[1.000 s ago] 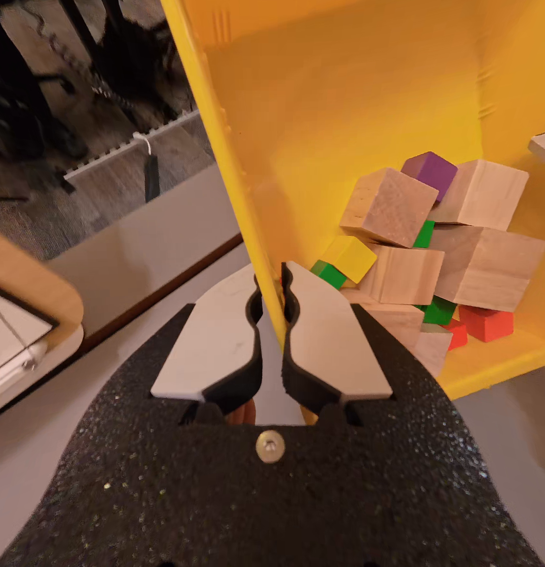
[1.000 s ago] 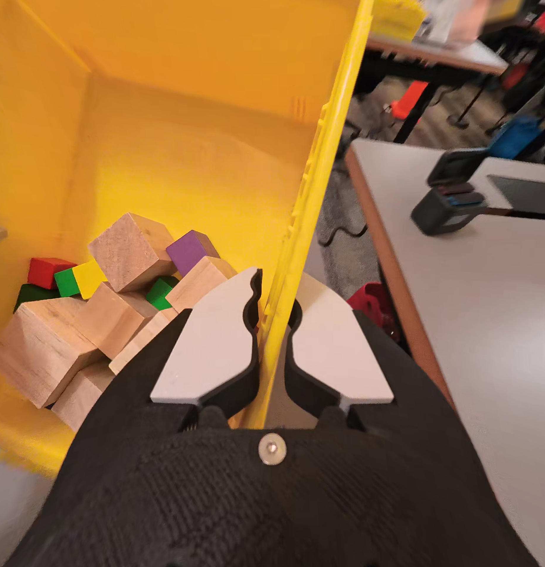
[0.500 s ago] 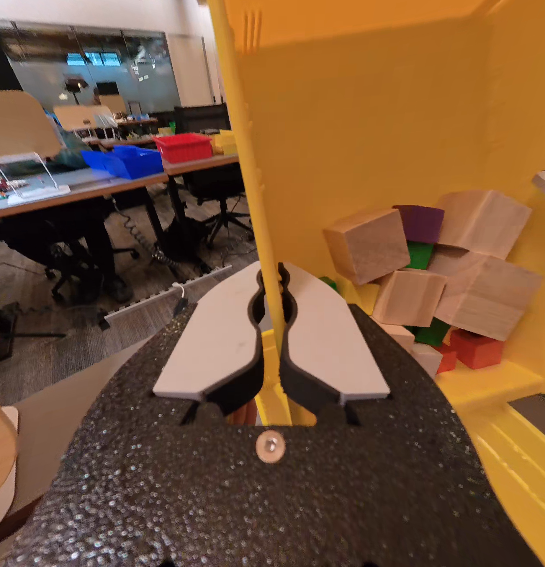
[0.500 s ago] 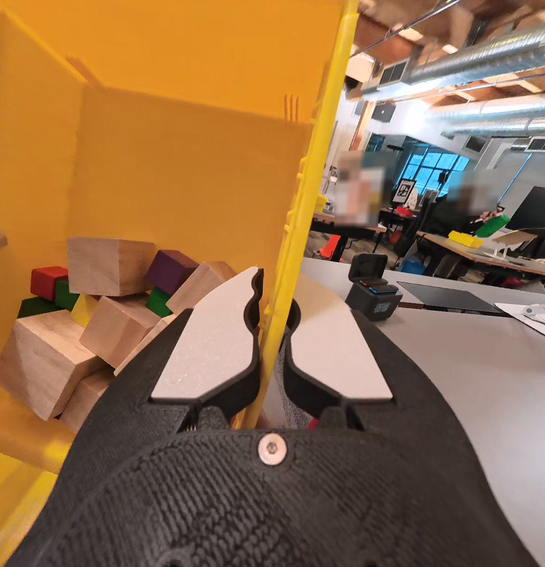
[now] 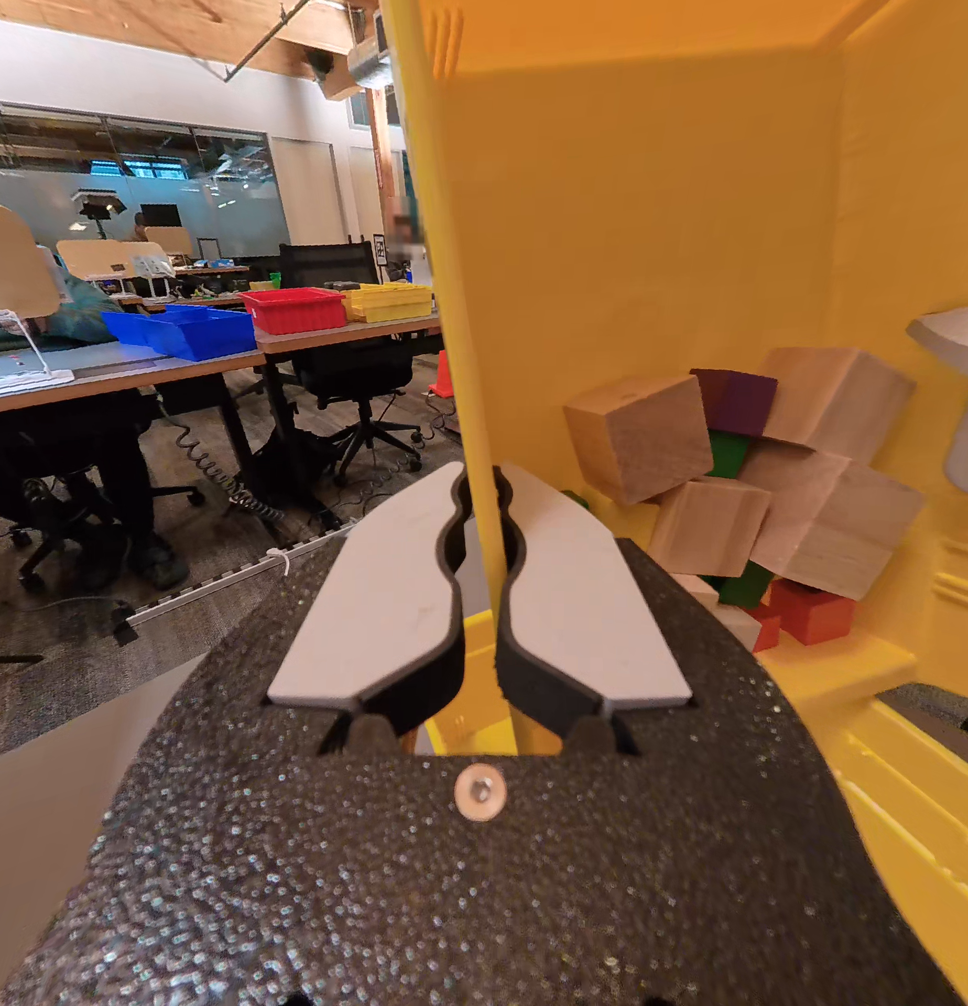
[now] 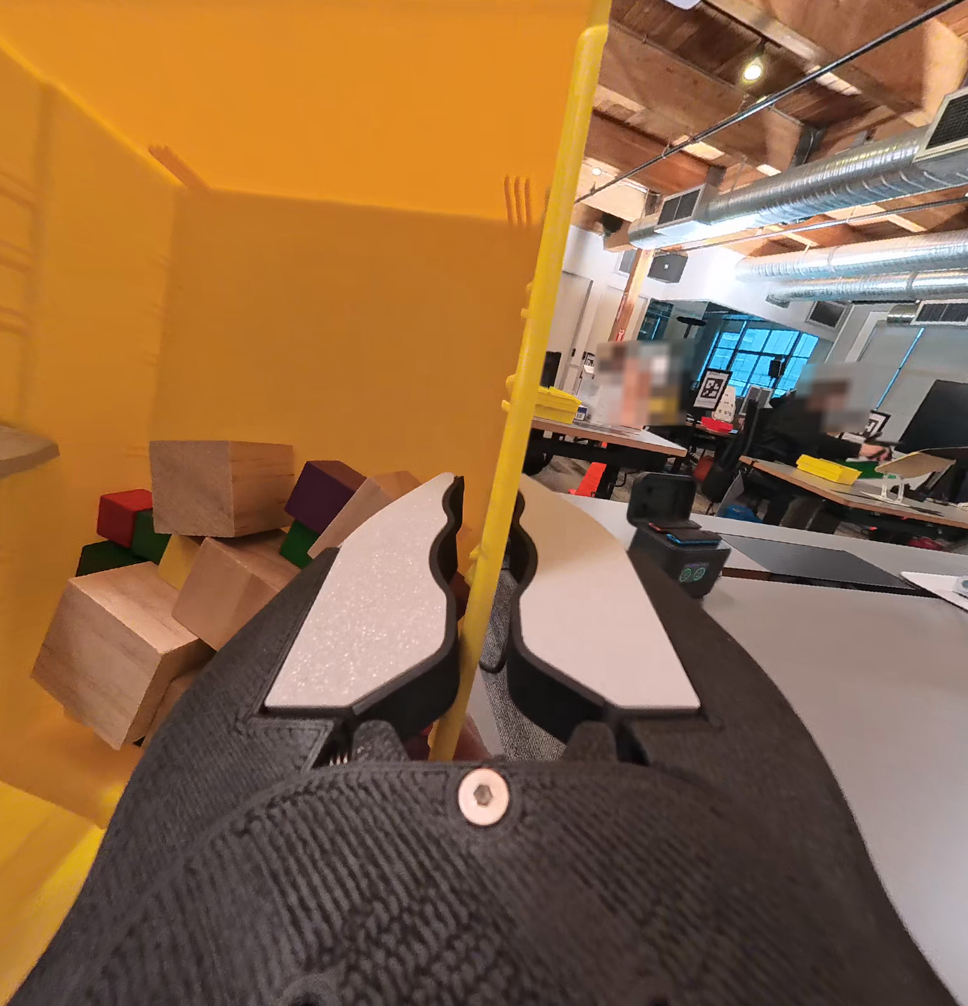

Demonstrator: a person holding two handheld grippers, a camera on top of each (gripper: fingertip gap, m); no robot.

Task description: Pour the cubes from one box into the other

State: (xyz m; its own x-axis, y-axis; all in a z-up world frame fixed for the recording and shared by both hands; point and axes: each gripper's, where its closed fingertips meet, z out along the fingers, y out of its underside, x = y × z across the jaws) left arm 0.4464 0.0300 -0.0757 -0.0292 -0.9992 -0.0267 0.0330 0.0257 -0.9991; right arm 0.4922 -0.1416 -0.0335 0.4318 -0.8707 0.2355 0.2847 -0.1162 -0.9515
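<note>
A yellow box [image 5: 634, 245] is held up and tilted steeply between both grippers. My left gripper [image 5: 480, 473] is shut on its left wall. My right gripper [image 6: 487, 484] is shut on its right wall [image 6: 547, 326]. Several cubes lie piled against the box's lower wall: big plain wooden cubes [image 5: 639, 435], a purple cube [image 5: 740, 403], a red cube [image 5: 811, 618] and green cubes [image 5: 743, 585]. The pile also shows in the right wrist view [image 6: 220, 484]. The rim of a second yellow box [image 5: 906, 789] lies below the lifted one, also low in the right wrist view [image 6: 24, 849].
A grey table [image 6: 852, 680] spreads to the right with a black open case [image 6: 675, 539] and a dark flat pad [image 6: 797, 560] on it. To the left, beyond the table edge [image 5: 62, 789], are desks with blue bins [image 5: 198, 332] and a red one, and office chairs.
Both grippers have raised and tipped the yellow box more steeply, so the views swung from the table up to the room. The cubes slid together against the lower wall. The second box came into view beneath.
</note>
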